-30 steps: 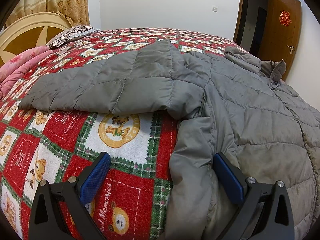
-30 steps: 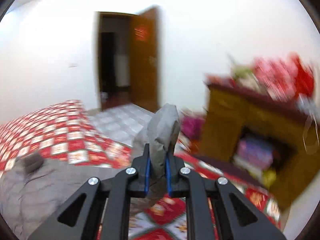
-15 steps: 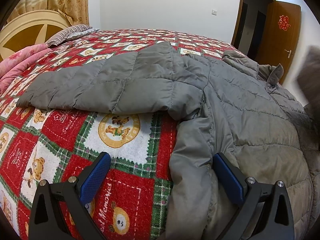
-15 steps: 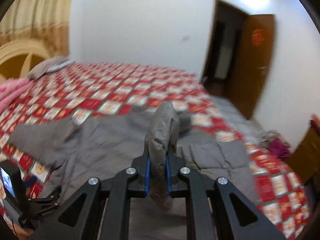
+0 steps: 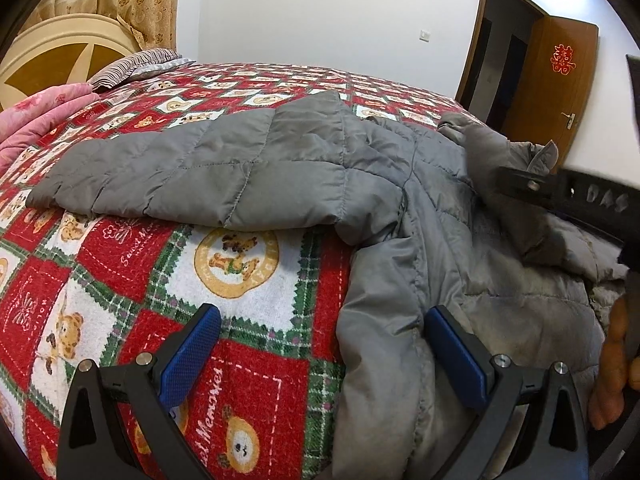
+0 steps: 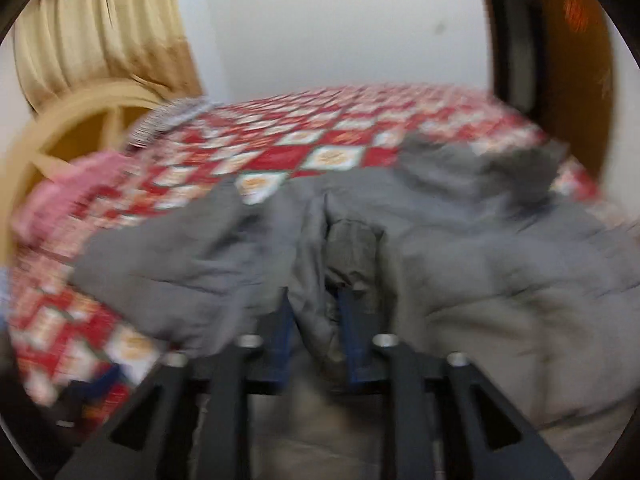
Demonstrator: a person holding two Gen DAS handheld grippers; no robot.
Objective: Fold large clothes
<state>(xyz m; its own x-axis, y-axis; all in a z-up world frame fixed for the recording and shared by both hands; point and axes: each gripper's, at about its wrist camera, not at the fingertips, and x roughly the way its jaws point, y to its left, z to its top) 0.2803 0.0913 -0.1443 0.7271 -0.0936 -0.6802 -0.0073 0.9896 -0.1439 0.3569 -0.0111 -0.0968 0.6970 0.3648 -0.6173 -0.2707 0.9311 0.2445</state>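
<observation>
We find the right gripper (image 6: 314,320) with its fingers (image 6: 352,320) parted about a bunched fold of the grey jacket (image 5: 460,240); its jaws have just been opening, and the cloth stands between them without being visibly pinched. The view is blurred, so we cannot say whether either pad touches the fabric. We judge the step in hand to be the laying down of the jacket's right sleeve across its body.

The left gripper (image 5: 320,356) has its fingers (image 5: 192,352) wide apart, holding nothing. One finger lies over the bedspread (image 5: 120,264) just beside the jacket's near edge, the other over the jacket's lower body.

The jacket lies spread on the bedspread. Its left sleeve (image 5: 180,176) is stretched flat away from the jacket's body towards the pink quilt (image 5: 44,112). The collar (image 5: 540,156) is rumpled on the side of the jacket nearest the door (image 5: 552,88).

To do the step well, we advise drawing the right fingers straight back off the fold so the sleeve is not dragged out of line. The left fingers would best press the jacket's hem while this is done. The left sleeve is not yet folded.
</observation>
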